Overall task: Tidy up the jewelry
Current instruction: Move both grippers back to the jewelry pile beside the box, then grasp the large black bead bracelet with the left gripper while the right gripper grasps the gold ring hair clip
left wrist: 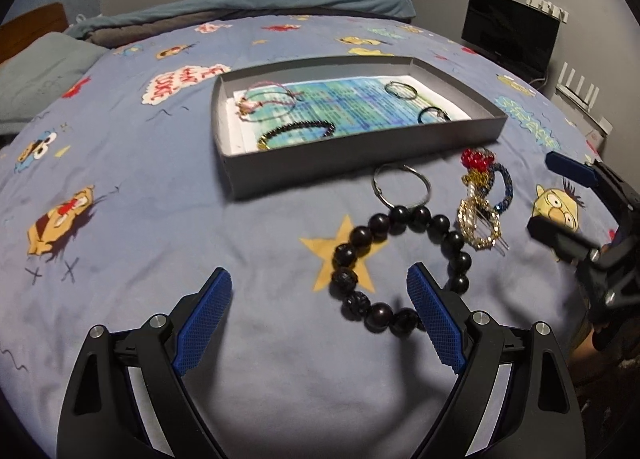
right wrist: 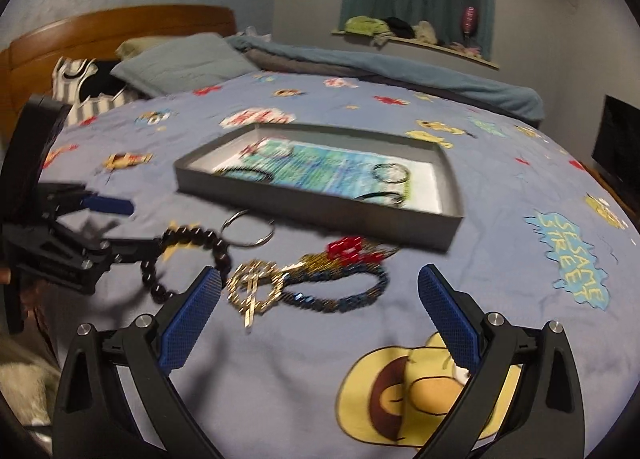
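A grey tray (left wrist: 360, 157) (right wrist: 320, 215) lies on the bed and holds several bracelets and rings on a printed sheet. In front of it lie a black bead bracelet (left wrist: 360, 235) (right wrist: 218, 245), a silver ring (left wrist: 401, 183) (right wrist: 248, 229), a gold brooch (left wrist: 478, 223) (right wrist: 256, 287) and a blue beaded bracelet with red beads (left wrist: 506, 187) (right wrist: 344, 291). My left gripper (left wrist: 320, 291) (right wrist: 132, 227) is open, its right finger at the black bracelet's near edge. My right gripper (right wrist: 320, 291) (left wrist: 546, 195) is open just before the gold brooch and blue bracelet.
The blue cartoon bedspread (left wrist: 160, 219) covers the bed. A pillow (right wrist: 184, 63) and wooden headboard (right wrist: 120, 25) lie at the far left. A black monitor (left wrist: 510, 31) stands at the right. A shelf (right wrist: 420, 39) with clothes is under the window.
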Available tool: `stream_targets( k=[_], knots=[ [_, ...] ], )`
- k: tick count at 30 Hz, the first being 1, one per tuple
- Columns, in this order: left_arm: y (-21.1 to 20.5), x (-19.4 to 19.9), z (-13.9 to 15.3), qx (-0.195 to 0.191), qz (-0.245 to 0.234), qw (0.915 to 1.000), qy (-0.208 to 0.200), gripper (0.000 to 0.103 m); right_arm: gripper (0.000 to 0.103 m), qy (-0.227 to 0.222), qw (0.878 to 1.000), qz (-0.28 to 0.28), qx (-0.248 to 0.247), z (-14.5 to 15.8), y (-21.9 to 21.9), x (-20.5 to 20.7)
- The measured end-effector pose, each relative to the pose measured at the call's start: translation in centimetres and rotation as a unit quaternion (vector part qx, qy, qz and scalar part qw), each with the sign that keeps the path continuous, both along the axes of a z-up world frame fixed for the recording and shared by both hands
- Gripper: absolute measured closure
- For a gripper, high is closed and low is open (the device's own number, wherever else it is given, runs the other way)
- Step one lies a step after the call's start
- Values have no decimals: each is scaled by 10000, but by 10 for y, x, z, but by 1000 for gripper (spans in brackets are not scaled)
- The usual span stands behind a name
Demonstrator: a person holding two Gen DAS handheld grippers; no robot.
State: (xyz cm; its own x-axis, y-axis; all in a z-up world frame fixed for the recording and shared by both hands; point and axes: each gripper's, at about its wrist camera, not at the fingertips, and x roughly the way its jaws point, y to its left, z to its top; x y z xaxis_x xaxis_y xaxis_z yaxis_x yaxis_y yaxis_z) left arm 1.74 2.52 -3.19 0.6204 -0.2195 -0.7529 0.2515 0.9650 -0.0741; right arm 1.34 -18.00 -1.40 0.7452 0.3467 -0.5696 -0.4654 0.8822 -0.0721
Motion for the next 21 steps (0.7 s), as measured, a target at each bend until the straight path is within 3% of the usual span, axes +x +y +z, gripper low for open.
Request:
stream_targets(
  k=[3,7,13,18,21],
  knots=[
    [-6,-2,-2,73,-123,9999,-11,17,6,-90,9995,230,-213,-7,11,-5],
    [-12,-3,-5,109,-290,9995,43,39,9,-246,9975,485,-445,-14,26,-12],
    [-13,-2,-9,233,-359,9991,28,54,29,-233,9961,542,-658,-23,34,-11],
    [-12,1,-12,296,-321,9990,69,59,39,-181,9956,583,-707,-26,39,-8],
    [-10,3,-11,297,-282,9991,73,69,52,-153,9950,638,-758,-28,44,-7]
  ],
)
